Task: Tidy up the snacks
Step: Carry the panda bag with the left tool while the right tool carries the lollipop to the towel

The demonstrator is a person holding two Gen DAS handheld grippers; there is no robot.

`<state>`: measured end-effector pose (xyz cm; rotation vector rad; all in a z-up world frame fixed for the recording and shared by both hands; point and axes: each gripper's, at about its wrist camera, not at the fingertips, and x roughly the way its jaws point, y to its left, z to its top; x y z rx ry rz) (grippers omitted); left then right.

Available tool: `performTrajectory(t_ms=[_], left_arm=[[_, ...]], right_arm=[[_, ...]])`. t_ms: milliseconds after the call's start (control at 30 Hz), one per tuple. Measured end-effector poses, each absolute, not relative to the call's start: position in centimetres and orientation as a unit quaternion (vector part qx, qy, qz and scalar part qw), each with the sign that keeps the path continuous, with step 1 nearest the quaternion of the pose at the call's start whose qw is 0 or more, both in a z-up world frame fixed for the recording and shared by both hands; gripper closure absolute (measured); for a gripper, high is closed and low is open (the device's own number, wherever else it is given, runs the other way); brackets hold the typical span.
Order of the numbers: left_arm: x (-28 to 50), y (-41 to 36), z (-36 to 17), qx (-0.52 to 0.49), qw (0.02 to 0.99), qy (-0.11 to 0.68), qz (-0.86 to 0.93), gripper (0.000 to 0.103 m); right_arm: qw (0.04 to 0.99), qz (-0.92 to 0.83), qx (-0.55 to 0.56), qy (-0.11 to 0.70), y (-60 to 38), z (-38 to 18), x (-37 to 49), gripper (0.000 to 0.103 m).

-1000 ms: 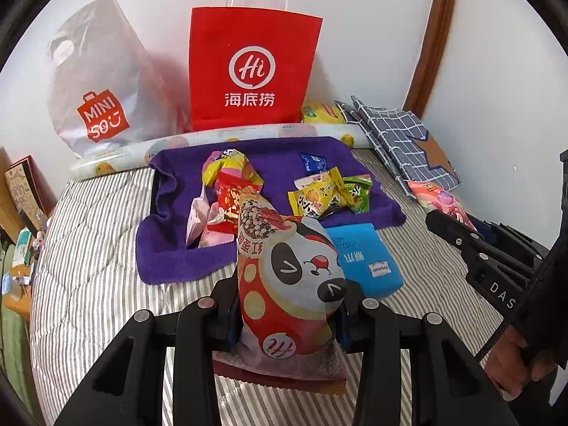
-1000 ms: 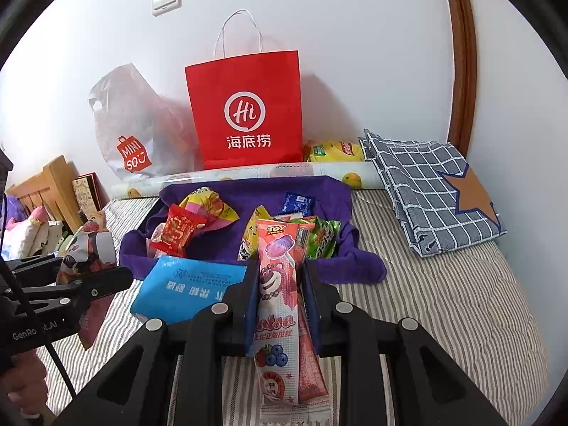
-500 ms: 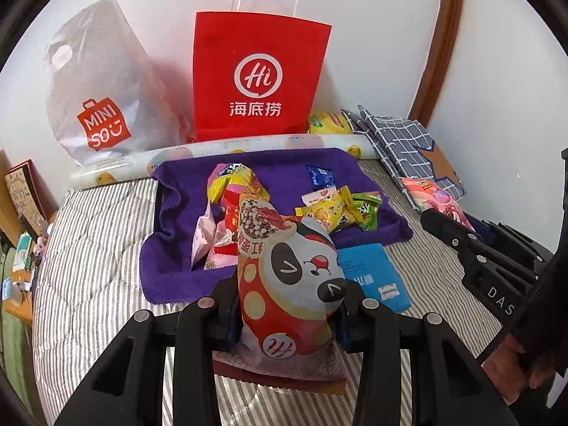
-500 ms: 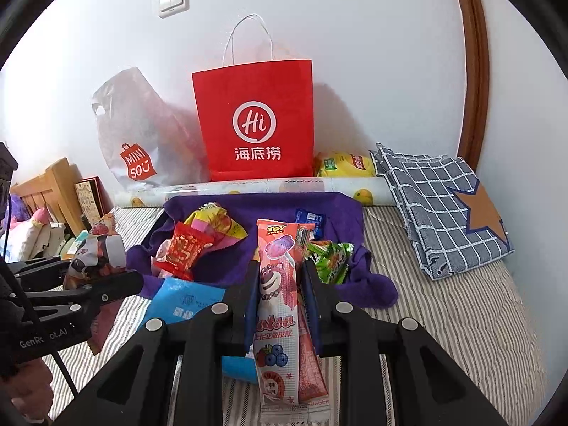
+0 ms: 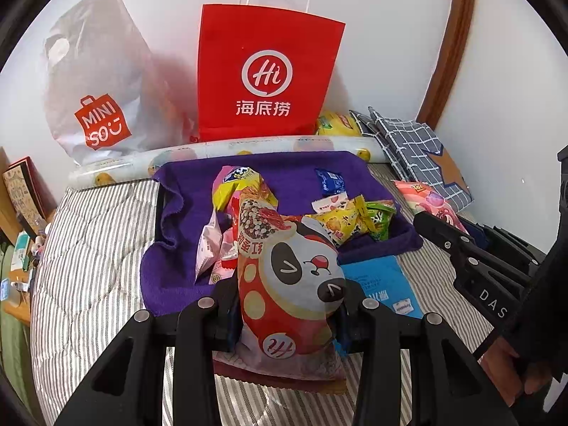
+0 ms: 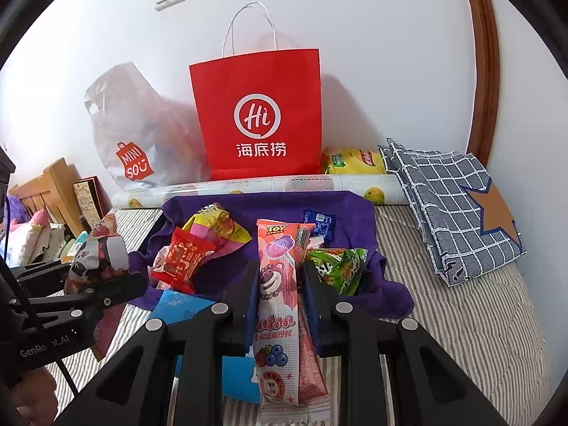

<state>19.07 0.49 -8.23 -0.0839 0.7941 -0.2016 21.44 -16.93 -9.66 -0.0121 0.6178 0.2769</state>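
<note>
My left gripper [image 5: 285, 301] is shut on a red panda-print snack bag [image 5: 287, 284], held above the striped bed. It also shows in the right wrist view [image 6: 103, 284] at the left. My right gripper [image 6: 278, 277] is shut on a long pink Lotso snack pack [image 6: 278, 305]; it shows in the left wrist view [image 5: 440, 227] at the right. Several loose snacks [image 5: 351, 220] lie on the purple towel [image 5: 184, 184]. A red paper bag [image 5: 264, 74] and a white Miniso plastic bag [image 5: 96, 81] stand against the wall behind.
A blue packet [image 5: 383, 284] lies on the striped bedding in front of the towel. A patterned roll [image 6: 269, 184] lies along the wall. A yellow chip bag [image 6: 355, 159] and a folded checked cloth [image 6: 454, 206] sit at the right. A wooden headboard [image 6: 46, 191] is at the left.
Both grippers have moved forward toward the towel and bags, still holding their snacks. The red bag looks larger and nearer.
</note>
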Motion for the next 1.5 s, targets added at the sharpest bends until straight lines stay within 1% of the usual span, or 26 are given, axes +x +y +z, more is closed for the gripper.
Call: performTrajectory(t_ms=[700, 1500], left_arm=[[22.5, 1.4, -8.5, -0.052, 0.913, 0.393, -0.095, 0.063], [27.3, 0.8, -8.7, -0.043, 0.913, 0.395, -0.091, 0.063]], right_arm=[[0.94, 0.119, 0.006, 0.319, -17.4, -10.8, 26.0, 0.08], [0.943, 0.11, 0.01, 0.313, -18.6, -10.7, 30.8, 0.08]])
